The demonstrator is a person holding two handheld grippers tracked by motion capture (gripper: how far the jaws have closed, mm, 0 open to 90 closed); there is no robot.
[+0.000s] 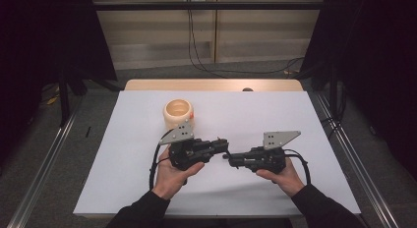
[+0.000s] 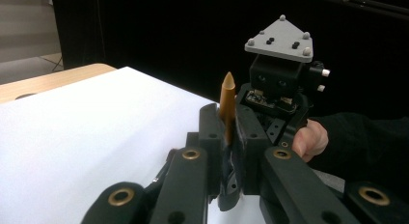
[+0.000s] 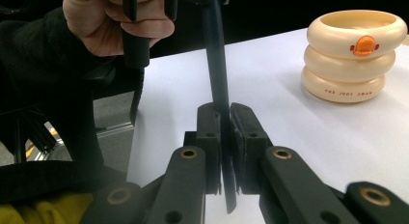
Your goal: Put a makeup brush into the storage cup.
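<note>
Both your left gripper [image 1: 222, 148] and right gripper [image 1: 231, 159] clench one pen [image 2: 227, 105]; next, pull apart, or carry to the cream holder [image 1: 178, 114].

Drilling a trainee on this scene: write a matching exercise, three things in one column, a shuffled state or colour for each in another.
1 brown stick
2 pot
3 dark rod

A cream, with an orange mark
B clamped in the left fingers
C clamped in the right fingers

Pairs: 1-B, 2-A, 3-C
</note>
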